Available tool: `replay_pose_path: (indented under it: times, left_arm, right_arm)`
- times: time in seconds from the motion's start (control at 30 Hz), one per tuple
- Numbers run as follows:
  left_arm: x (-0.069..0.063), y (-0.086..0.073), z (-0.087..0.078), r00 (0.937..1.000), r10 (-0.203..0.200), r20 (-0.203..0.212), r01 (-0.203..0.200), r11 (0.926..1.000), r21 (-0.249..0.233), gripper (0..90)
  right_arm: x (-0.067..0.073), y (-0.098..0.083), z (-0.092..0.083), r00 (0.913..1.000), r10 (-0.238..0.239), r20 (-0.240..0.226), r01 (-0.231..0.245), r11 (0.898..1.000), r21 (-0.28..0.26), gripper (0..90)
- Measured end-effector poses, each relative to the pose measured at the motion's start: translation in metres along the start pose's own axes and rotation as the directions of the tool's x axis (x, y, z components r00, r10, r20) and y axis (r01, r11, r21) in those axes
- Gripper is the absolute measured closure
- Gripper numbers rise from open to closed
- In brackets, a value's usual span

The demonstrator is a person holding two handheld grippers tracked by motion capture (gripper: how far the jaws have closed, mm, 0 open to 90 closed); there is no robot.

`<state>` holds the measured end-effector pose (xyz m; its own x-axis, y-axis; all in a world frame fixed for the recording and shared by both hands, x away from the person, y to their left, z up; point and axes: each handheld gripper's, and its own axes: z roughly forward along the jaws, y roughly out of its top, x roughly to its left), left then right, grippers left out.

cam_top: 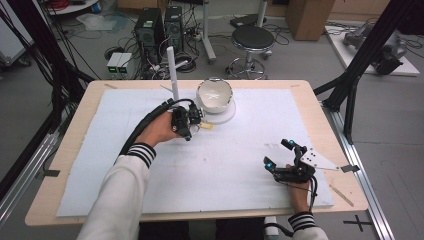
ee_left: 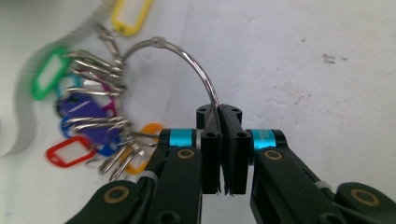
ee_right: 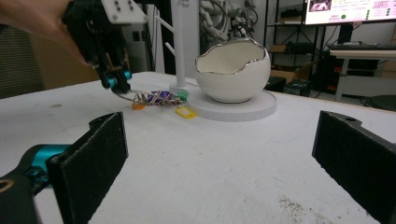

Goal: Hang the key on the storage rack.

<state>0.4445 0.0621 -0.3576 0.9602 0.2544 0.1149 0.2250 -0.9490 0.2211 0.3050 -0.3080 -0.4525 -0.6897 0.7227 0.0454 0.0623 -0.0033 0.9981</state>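
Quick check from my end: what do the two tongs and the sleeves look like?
Both tongs, left and right, are black with cyan collars near the jaws and brass-coloured pivot screws. Black cables trail from each. The right one carries a grey three-cornered plate with small holes. The sleeves are white with black-striped cuffs.

Lighting is even, diffuse and bright; shadows are soft and faint. The white table cover (cam_top: 240,165) reads near overexposed, without hard glare. In the left gripper view, coloured key tags (ee_left: 70,102) at 9 o'clock are blurred. In the right gripper view, near jaws are soft.
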Motion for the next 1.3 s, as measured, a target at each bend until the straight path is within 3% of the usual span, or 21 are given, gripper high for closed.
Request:
replay_pose_path:
  times: [0.17,0.3,0.4,0.47,0.5,0.63,0.73,0.77,0.8,0.93,1.0,1.07,1.13,1.17,1.2,1.3]
  left_arm:
    - [0.006,-0.016,-0.029,0.9979,-0.039,-0.052,0.033,0.9941,-0.103,87.4]
    - [0.011,-0.029,-0.047,0.9945,-0.073,-0.076,0.058,0.9815,-0.182,87.6]
    - [0.014,-0.038,-0.058,0.9907,-0.109,-0.082,0.085,0.9627,-0.257,87.6]
    - [0.016,-0.045,-0.063,0.9883,-0.135,-0.071,0.107,0.9462,-0.305,87.7]
    - [0.017,-0.048,-0.066,0.9873,-0.139,-0.077,0.108,0.9426,-0.316,87.7]
    - [0.02,-0.059,-0.072,0.9844,-0.163,-0.065,0.127,0.9157,-0.381,87.7]
    - [0.022,-0.067,-0.075,0.9798,-0.193,-0.052,0.15,0.8804,-0.45,87.7]
    - [0.023,-0.069,-0.077,0.9788,-0.196,-0.059,0.148,0.8748,-0.461,87.7]
    - [0.024,-0.072,-0.078,0.9771,-0.206,-0.054,0.155,0.8632,-0.48,87.7]
    - [0.029,-0.082,-0.083,0.9665,-0.251,-0.054,0.182,0.8182,-0.545,87.7]
    - [0.031,-0.088,-0.084,0.9595,-0.276,-0.057,0.193,0.7888,-0.584,87.7]
    - [0.034,-0.094,-0.084,0.9512,-0.305,-0.044,0.213,0.7522,-0.624,87.6]
    - [0.036,-0.099,-0.082,0.943,-0.33,-0.044,0.223,0.7236,-0.653,87.7]
    - [0.037,-0.101,-0.082,0.9399,-0.339,-0.04,0.23,0.7154,-0.66,87.6]
    - [0.039,-0.102,-0.081,0.9374,-0.345,-0.046,0.232,0.7163,-0.658,87.6]
    - [0.042,-0.105,-0.08,0.9293,-0.366,-0.047,0.242,0.6987,-0.673,87.7]
  right_arm:
    - [0.0,0.0,0.0,1.0,-0.001,0.0,0.001,1.0,0.0,2.9]
    - [0.0,0.0,0.0,1.0,0.001,0.0,-0.001,1.0,0.001,2.9]
    - [0.0,0.0,0.0,1.0,0.001,-0.001,-0.001,1.0,0.001,2.9]
    - [0.0,0.0,0.0,1.0,0.0,-0.001,0.0,1.0,0.001,2.9]
    - [0.001,0.0,0.0,1.0,0.003,-0.001,-0.003,1.0,0.004,2.9]
    - [0.0,0.0,0.0,1.0,0.001,0.0,-0.001,1.0,0.003,2.9]
    - [0.001,0.0,0.0,1.0,0.003,-0.002,-0.003,1.0,0.004,2.9]
    - [0.001,0.0,0.0,1.0,0.003,-0.002,-0.003,1.0,0.004,2.9]
    - [0.001,0.0,0.0,1.0,0.003,-0.002,-0.003,1.0,0.004,2.9]
    - [0.001,0.0,0.0,1.0,0.001,-0.001,-0.001,1.0,0.004,2.9]
    - [0.0,0.0,0.0,1.0,0.0,-0.001,0.0,1.0,0.004,2.9]
    - [0.0,0.0,0.0,1.0,-0.001,0.0,0.001,1.0,0.003,2.9]
    - [0.001,0.0,0.0,1.0,0.0,-0.001,0.0,1.0,0.003,2.9]
    - [0.0,0.0,0.0,1.0,-0.001,0.0,0.001,1.0,0.003,2.9]
    - [0.0,0.0,0.0,1.0,0.002,-0.002,-0.002,1.0,0.004,2.9]
    - [0.0,0.0,0.0,1.0,0.002,-0.002,-0.002,1.0,0.004,2.9]
